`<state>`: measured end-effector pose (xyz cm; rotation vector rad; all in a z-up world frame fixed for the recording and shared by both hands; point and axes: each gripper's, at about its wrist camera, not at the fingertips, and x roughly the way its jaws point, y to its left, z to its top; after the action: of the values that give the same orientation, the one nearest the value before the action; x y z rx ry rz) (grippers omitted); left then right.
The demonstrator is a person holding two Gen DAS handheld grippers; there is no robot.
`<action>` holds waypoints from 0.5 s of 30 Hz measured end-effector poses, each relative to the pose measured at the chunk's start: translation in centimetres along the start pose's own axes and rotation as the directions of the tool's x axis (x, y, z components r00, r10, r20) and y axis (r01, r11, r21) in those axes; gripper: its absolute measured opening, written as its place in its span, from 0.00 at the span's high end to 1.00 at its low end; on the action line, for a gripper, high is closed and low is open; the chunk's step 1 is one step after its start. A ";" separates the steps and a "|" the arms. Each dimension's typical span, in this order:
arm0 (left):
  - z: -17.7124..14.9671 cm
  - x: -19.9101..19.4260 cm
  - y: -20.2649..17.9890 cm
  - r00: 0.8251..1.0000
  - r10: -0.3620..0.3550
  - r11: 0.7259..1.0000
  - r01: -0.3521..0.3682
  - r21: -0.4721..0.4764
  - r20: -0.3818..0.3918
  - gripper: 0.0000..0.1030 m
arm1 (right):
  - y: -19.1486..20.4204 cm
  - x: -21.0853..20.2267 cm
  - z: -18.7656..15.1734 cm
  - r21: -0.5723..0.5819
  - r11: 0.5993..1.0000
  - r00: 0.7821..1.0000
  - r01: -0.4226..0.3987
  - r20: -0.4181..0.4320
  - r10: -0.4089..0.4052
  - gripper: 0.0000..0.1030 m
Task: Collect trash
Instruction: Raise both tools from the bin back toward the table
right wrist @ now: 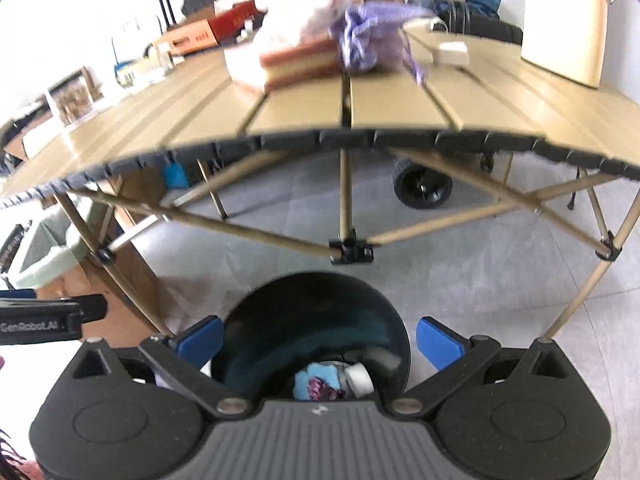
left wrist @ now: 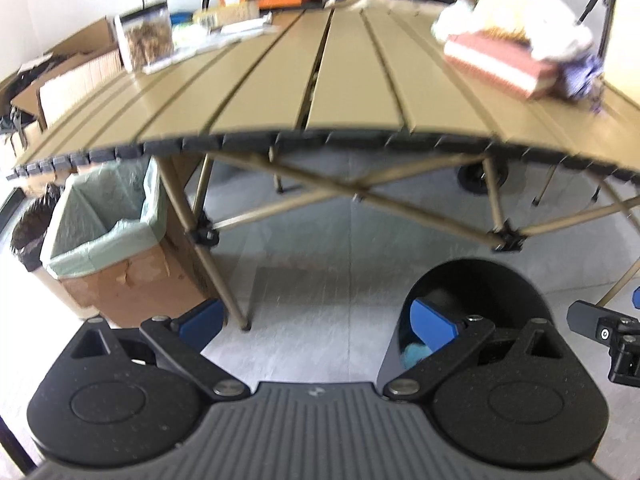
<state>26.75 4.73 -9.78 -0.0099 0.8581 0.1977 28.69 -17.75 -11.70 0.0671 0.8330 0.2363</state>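
Note:
A black round bin stands on the floor in front of the tan slatted table. In it lie a blue-and-purple scrap and a white piece. My right gripper hangs open just above the bin, with nothing between its blue pads. My left gripper is open and empty too, left of the bin. On the table lie a pink striped pack, white crumpled stuff and a purple crumpled wrapper.
A cardboard box lined with a green bag stands by the table's left leg. A clear jar, boxes and papers crowd the table's far left. A black wheel sits under the table. A small white box lies on the right.

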 end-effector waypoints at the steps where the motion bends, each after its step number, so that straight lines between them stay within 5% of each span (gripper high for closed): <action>1: 0.1 -0.4 -0.1 1.000 -0.009 1.000 0.009 0.002 0.017 0.01 | -0.1 -0.6 0.2 0.000 1.000 1.000 -0.008 0.016 0.008 0.00; 15: 2.0 -4.8 -3.3 0.972 -0.081 0.997 0.076 0.032 0.219 0.00 | -2.6 -6.9 2.9 0.018 1.000 0.967 -0.019 0.255 0.014 0.00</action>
<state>25.78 0.87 -5.08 0.0000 0.6377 0.1117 26.83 -21.83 -5.20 0.1204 0.5788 0.2294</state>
